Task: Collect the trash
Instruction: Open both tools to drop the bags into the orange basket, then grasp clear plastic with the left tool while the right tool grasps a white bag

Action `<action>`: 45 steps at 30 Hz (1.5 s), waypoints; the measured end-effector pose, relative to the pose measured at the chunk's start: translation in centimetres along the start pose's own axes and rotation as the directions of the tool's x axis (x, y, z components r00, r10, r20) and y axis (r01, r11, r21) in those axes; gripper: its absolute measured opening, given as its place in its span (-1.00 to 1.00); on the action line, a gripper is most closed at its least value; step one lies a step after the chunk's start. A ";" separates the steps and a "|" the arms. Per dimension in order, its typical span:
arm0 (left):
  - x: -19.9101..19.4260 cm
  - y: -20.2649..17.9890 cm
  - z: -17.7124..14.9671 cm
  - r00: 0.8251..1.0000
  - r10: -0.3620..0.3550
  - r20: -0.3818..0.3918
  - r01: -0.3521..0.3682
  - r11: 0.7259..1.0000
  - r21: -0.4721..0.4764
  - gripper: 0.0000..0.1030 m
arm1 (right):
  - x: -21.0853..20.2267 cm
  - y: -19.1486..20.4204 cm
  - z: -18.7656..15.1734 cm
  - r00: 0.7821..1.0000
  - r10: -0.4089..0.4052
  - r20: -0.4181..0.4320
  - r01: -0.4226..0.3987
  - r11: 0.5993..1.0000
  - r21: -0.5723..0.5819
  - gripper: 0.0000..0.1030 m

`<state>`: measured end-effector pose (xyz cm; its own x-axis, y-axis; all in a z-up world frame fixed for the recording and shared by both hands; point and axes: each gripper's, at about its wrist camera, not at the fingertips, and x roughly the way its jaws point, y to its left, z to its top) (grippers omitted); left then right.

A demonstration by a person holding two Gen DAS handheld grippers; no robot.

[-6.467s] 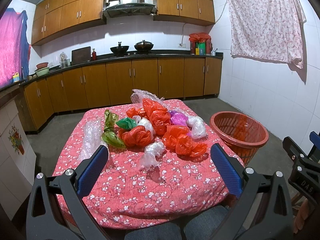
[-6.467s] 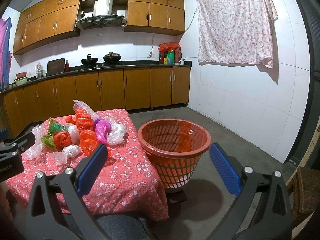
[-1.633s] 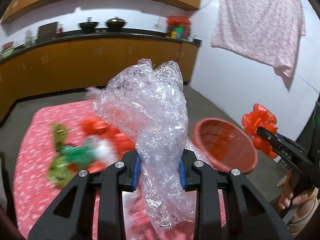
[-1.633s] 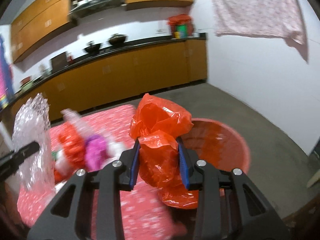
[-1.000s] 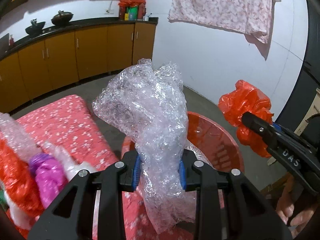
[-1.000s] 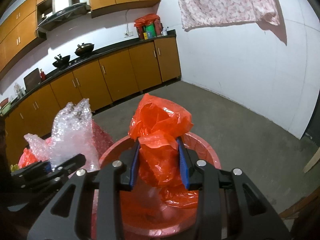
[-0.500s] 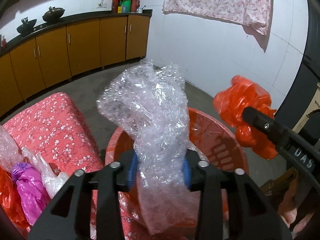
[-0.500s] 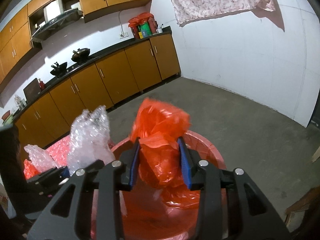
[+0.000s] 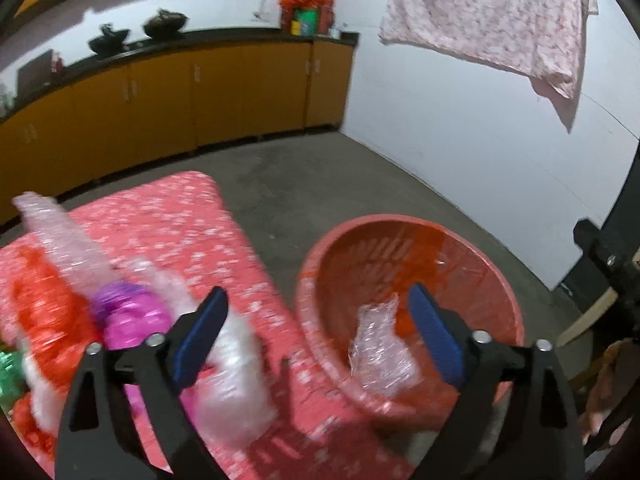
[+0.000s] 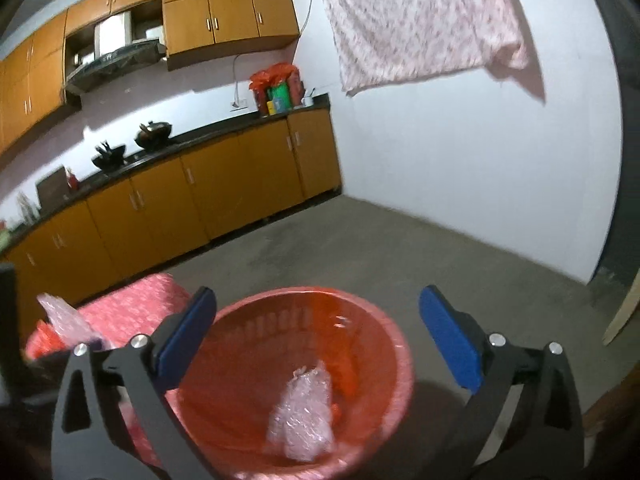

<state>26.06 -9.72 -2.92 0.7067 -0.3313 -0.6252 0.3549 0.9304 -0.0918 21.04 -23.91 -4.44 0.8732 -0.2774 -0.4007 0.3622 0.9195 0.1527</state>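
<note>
The orange basket (image 9: 408,224) stands on the floor at the table's right edge; it also shows in the right wrist view (image 10: 396,344). A clear bubble-wrap wad (image 9: 380,352) lies inside it, also seen from the right wrist (image 10: 302,420), with an orange bag (image 9: 416,272) beside it. My left gripper (image 9: 316,332) is open and empty above the gap between table and basket. My right gripper (image 10: 316,340) is open and empty over the basket. Crumpled bags remain on the table: purple (image 9: 128,320), orange (image 9: 44,320), clear (image 9: 60,236).
The table has a pink floral cloth (image 9: 180,216). Orange kitchen cabinets (image 9: 160,100) line the back wall. A pink cloth (image 9: 492,16) hangs on the white right wall. The grey concrete floor (image 10: 360,240) lies beyond the basket. The right gripper's body (image 9: 608,256) shows at the right edge.
Both grippers have opened. The bubble wrap and the orange bag have dropped into the basket. Both views have swung a little and are blurred.
</note>
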 end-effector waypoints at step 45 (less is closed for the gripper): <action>-7.1 15.0 -14.4 0.962 0.214 -0.168 -0.238 0.962 -0.137 0.22 | -3.2 16.2 -7.5 0.954 0.234 -0.190 -0.272 0.938 -0.213 0.92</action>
<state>17.59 8.86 -11.02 0.6531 -0.0931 -0.7515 0.0895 0.9949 -0.0455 21.67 -5.98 -7.48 0.8553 0.0032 -0.5181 0.0325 0.9977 0.0598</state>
